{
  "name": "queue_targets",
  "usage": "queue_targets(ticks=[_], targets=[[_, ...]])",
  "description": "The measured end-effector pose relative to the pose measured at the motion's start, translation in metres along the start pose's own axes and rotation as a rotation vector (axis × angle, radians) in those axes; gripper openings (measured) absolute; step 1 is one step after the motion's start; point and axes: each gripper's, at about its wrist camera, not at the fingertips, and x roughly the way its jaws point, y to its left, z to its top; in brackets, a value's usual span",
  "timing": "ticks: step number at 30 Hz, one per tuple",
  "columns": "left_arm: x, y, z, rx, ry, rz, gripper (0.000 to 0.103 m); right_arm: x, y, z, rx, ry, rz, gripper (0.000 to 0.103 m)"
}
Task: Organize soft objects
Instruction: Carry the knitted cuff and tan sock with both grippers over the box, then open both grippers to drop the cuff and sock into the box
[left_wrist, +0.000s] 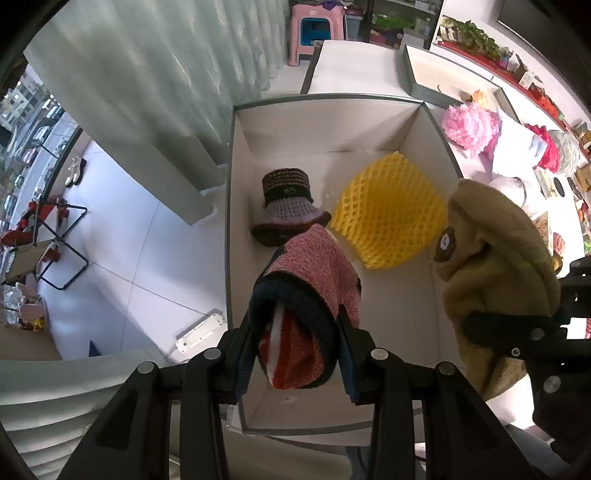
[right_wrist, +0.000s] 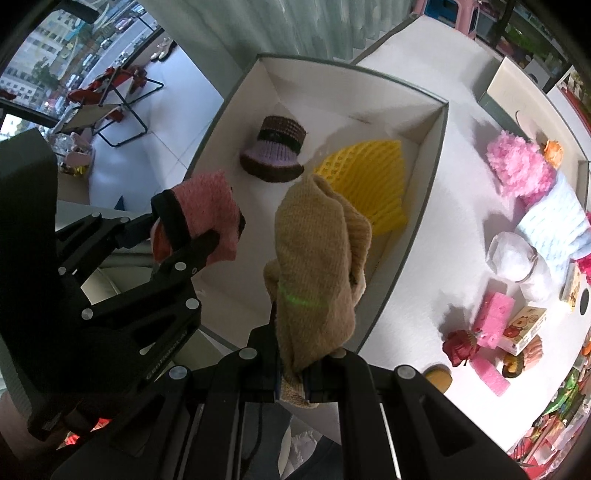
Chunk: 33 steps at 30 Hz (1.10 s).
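My left gripper (left_wrist: 295, 332) is shut on a pink and red knit hat (left_wrist: 314, 280) with a dark band, held above the near part of a white box (left_wrist: 332, 114). It also shows in the right wrist view (right_wrist: 210, 206). My right gripper (right_wrist: 295, 365) is shut on a tan knit hat (right_wrist: 317, 258), held over the box's near right side; the tan hat also shows in the left wrist view (left_wrist: 495, 258). Inside the box lie a small brown and lilac knit hat (left_wrist: 288, 206) and a yellow foam net (left_wrist: 388, 210).
On the white table (right_wrist: 443, 221) right of the box lie a pink fluffy item (right_wrist: 517, 166), a pale blue knit piece (right_wrist: 554, 221), a white cup-like item (right_wrist: 513, 254), pink sponges (right_wrist: 491, 325) and small toys. A grey-edged lid (left_wrist: 424, 74) lies beyond. Floor and curtain are left.
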Motion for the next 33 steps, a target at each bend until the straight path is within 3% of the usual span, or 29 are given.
queue_targets(ticks=[17,20,22,23,24,27,30,33], targets=[[0.008,-0.003,0.001,0.024,0.017,0.005,0.039,0.014,-0.003,0.001,0.009,0.031,0.013,0.009],[0.007,-0.004,0.0,0.029,0.012,0.012,0.053,0.016,-0.002,0.002,0.01,0.027,0.013,0.012],[0.006,-0.004,0.001,0.039,-0.004,0.041,0.066,0.016,-0.003,0.002,0.019,0.022,0.019,0.03],[0.005,-0.003,0.0,0.04,-0.014,0.064,0.078,0.014,-0.005,0.002,0.026,0.015,0.007,0.035],[0.004,0.0,0.0,0.035,-0.019,0.072,0.086,0.012,-0.009,0.002,0.035,0.003,-0.001,0.046],[0.0,0.011,0.001,-0.01,-0.027,0.03,0.087,0.004,-0.019,0.002,0.077,-0.025,0.002,0.078],[-0.006,0.015,0.005,-0.036,-0.04,0.011,0.087,-0.007,-0.029,-0.001,0.119,-0.059,0.021,0.084],[-0.016,0.016,0.009,-0.067,-0.07,-0.034,0.087,-0.016,-0.038,-0.006,0.139,-0.085,0.009,0.102]])
